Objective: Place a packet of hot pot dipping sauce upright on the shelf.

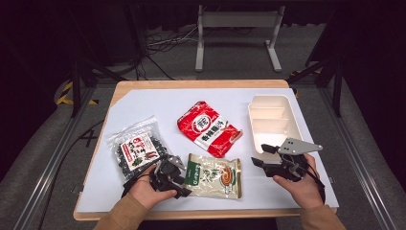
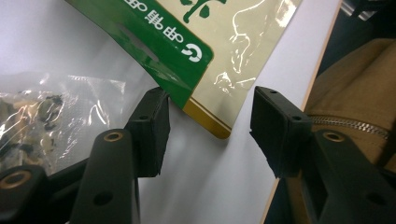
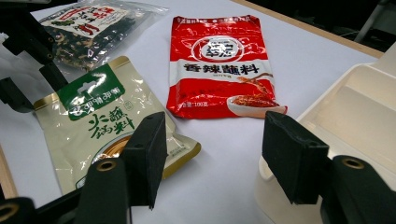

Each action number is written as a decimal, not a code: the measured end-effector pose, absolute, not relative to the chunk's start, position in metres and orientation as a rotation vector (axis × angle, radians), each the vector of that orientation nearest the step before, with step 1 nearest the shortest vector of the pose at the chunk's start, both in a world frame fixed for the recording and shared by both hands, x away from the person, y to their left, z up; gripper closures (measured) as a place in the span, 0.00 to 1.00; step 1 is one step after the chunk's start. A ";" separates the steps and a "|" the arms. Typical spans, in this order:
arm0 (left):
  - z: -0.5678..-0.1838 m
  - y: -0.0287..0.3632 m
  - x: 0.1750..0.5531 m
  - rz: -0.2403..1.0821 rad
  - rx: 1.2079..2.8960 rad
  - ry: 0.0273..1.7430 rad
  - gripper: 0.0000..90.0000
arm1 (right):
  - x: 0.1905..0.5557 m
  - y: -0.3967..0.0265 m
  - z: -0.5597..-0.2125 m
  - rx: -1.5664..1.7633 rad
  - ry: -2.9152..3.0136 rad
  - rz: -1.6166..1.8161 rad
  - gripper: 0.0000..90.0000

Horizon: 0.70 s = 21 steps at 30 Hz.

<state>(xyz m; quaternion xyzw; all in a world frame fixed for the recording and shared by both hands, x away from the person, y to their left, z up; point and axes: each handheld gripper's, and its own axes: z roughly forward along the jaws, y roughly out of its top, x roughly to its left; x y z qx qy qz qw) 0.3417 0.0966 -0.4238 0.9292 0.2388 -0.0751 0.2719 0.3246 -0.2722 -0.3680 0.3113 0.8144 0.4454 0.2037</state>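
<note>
Nearest, the left gripper (image 2: 210, 126) has its jaws half-spread, gripping nothing, around the corner of the flat beige-and-green foil seasoning pouch (image 2: 219, 51) lying between them; closing here, the slick corner may slip free.

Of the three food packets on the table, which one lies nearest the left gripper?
The beige packet with the green header: its corner sits between the left gripper jaws. The red packet lies farther off.
</note>
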 end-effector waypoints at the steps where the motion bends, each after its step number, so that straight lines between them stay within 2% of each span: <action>1: -0.424 0.096 0.341 -0.207 2.496 0.636 0.55 | 0.325 -0.272 -0.368 0.868 2.273 1.242 0.45; 13: -0.429 0.087 0.341 -0.195 2.483 0.614 0.69 | 0.324 -0.270 -0.370 0.864 2.281 1.243 0.45; 21: -0.427 0.086 0.343 -0.217 2.444 0.608 0.93 | 0.324 -0.270 -0.371 0.867 2.287 1.246 0.45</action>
